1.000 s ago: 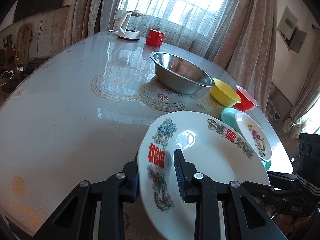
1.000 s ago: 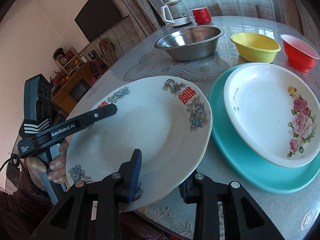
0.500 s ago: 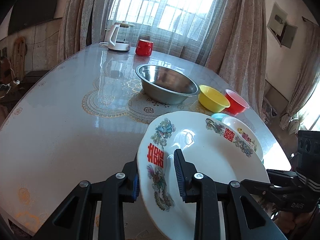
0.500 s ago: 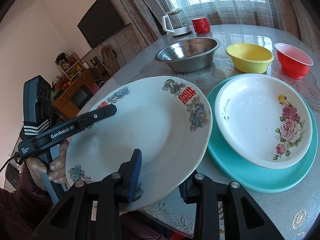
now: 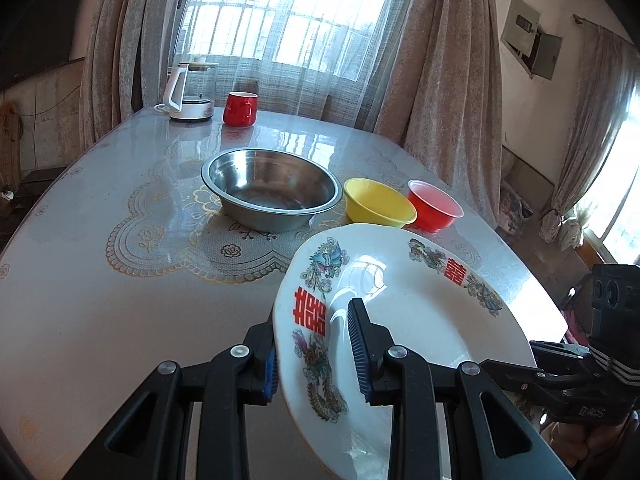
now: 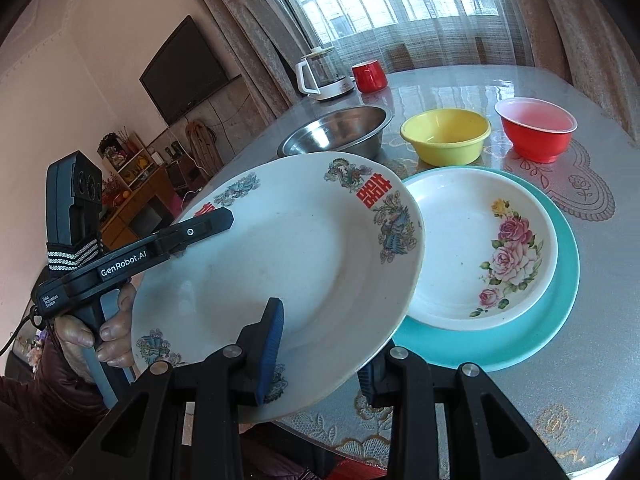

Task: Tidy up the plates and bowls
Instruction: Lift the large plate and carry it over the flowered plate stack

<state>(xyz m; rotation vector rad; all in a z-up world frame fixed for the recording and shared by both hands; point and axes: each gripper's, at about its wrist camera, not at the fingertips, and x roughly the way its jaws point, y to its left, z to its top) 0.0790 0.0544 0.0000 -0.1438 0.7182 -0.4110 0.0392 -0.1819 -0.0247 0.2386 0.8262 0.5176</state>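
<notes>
A large white plate (image 5: 400, 312) with red characters and bird patterns hangs tilted above the table's near edge. My left gripper (image 5: 316, 356) is shut on its left rim, one pad above and one below. My right gripper (image 6: 320, 360) is shut on the near rim of the same plate (image 6: 288, 264), whose far edge overlaps a rose-patterned plate (image 6: 480, 248). That one rests in a teal plate (image 6: 560, 280). Behind stand a steel bowl (image 5: 272, 188), a yellow bowl (image 5: 376, 200) and a red bowl (image 5: 434, 206). In the left wrist view the held plate hides the rose plate.
A white kettle (image 5: 188, 92) and a red mug (image 5: 240, 108) stand at the table's far end by the curtains. A lace-patterned mat (image 5: 192, 240) lies under the steel bowl. A person's hand (image 6: 116, 328) grips the left tool beyond the table edge.
Both grippers have lifted the large plate and carried it toward the rose plate, whose edge it now overlaps. In the left wrist view the rose and teal plates have gone out of sight behind it.
</notes>
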